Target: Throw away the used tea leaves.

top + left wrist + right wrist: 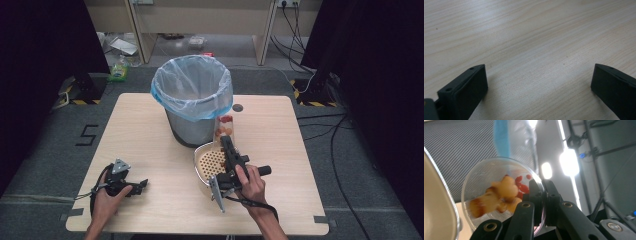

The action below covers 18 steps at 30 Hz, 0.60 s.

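The left gripper (142,184) rested low on the table (150,130), jaws spread wide and empty; the right gripper (226,141) had pinched the rim of a clear cup (499,195) of orange and red pieces, beside the lined bin (192,95), above a perforated pan (210,162).

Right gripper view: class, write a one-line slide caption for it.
Right gripper pinches the rim of a clear dish of orange and red food beside the lined bin.

Pale matt wood-grain surface (529,37); clear glossy plastic cup (499,195); metal mesh bin (192,127), thin translucent plastic liner (192,85); matt black jaws.
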{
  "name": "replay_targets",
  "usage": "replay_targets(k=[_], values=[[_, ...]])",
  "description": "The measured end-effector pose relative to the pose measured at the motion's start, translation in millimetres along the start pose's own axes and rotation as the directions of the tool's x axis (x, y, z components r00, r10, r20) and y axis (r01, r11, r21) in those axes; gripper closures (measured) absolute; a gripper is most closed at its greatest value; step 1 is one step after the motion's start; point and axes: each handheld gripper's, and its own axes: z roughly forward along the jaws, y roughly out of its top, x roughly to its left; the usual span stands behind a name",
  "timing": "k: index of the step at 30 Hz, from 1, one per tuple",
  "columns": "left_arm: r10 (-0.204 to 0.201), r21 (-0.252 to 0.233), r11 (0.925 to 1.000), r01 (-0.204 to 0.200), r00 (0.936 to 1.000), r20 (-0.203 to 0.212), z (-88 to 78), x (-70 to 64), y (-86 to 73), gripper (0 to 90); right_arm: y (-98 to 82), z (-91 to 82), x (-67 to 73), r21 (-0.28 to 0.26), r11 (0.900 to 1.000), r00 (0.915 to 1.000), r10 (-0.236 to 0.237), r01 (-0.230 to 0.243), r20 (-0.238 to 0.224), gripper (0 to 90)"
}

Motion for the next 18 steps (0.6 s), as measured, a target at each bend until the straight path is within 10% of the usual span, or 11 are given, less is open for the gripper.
replay_targets(k=[18], values=[[-0.001,0.0,1.0,0.001,1.0,0.0,0.0,0.0,0.0,0.0,1.1,-1.8,-1.7,-0.024,1.0,0.9998,-0.001,0.002,0.022,87.2]])
